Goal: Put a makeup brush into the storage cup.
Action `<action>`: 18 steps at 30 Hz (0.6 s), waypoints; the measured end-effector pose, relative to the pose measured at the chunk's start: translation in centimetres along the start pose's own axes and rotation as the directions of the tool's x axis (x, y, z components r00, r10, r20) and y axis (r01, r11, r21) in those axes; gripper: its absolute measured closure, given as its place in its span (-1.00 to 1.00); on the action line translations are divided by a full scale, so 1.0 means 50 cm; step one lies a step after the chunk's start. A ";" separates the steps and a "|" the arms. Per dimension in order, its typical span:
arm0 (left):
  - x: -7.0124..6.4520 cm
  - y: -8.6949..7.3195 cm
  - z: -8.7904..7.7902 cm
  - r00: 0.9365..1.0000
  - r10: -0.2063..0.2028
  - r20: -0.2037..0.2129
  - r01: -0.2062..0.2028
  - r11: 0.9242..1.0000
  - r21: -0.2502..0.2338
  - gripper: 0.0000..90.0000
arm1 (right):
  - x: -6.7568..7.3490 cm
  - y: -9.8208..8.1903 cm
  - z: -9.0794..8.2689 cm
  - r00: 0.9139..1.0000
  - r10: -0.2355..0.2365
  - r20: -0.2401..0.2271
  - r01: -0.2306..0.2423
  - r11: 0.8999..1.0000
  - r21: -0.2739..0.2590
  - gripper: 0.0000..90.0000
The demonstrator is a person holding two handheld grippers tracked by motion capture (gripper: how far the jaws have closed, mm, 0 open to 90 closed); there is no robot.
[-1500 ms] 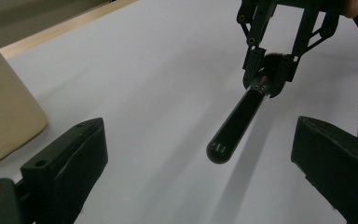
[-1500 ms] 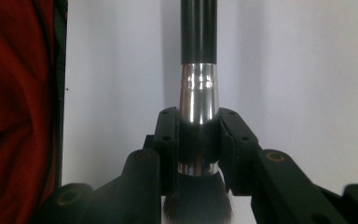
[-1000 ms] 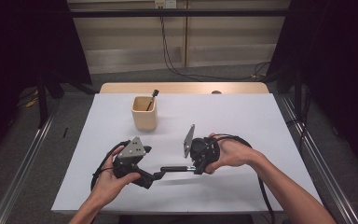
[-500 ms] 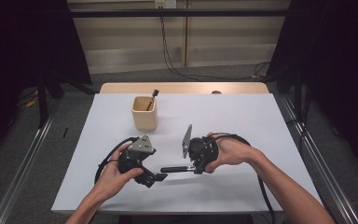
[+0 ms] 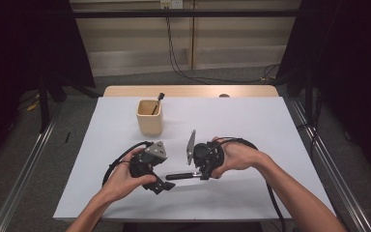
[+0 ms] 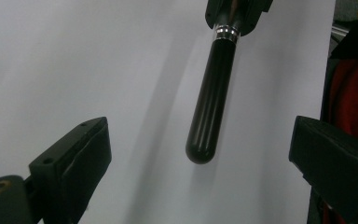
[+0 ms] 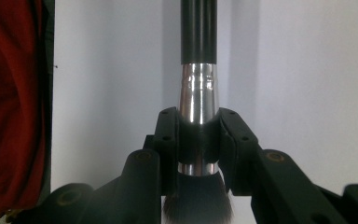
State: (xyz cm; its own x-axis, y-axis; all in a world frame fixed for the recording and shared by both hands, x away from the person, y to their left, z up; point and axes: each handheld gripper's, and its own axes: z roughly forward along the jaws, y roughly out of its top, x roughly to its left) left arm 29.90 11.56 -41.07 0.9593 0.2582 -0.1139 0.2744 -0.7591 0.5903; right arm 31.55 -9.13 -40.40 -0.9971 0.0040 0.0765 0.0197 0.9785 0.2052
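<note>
Over the white desk point(image 5: 270, 145), near front edge: makeup brush point(image 5: 179, 176) held level, clear of the surface. Right hand-held gripper point(image 7: 199, 140) clamped on the metal ferrule point(image 7: 199, 88), bristles behind jaws. Left hand-held gripper point(image 6: 200, 154) jaws wide, nothing in them, handle end point(image 6: 204, 140) between w/o contact. Brush prob. light, stiff, glossy = slippery; take handle mid-length, bristles soft, avoid. Cup point(image 5: 149, 117) well apart.

Beige cup point(image 5: 149, 117) — white table point(image 5: 251, 125)
</note>
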 end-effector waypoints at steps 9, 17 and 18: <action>0.001 0.005 0.011 1.000 0.030 -0.007 -0.029 0.998 0.052 -0.84 | 0.000 0.004 0.007 1.000 -0.006 0.005 0.006 1.000 0.005 0.58; 0.000 0.014 0.025 0.997 0.074 0.011 -0.075 0.994 0.083 -0.46 | -0.001 0.010 0.003 1.000 -0.015 0.014 0.015 1.000 -0.003 0.58; 0.000 0.016 0.026 0.996 0.084 0.011 -0.084 0.992 0.092 -0.45 | 0.000 0.010 0.004 1.000 -0.015 0.014 0.015 1.000 -0.004 0.58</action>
State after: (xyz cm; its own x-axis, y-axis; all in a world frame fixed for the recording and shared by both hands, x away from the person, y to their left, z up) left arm 30.19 10.17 -41.62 0.9796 0.1873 -0.0726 0.1974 -0.8301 0.5215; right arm 31.56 -8.61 -40.47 -0.9982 -0.0077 0.0594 0.0050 0.9777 0.2101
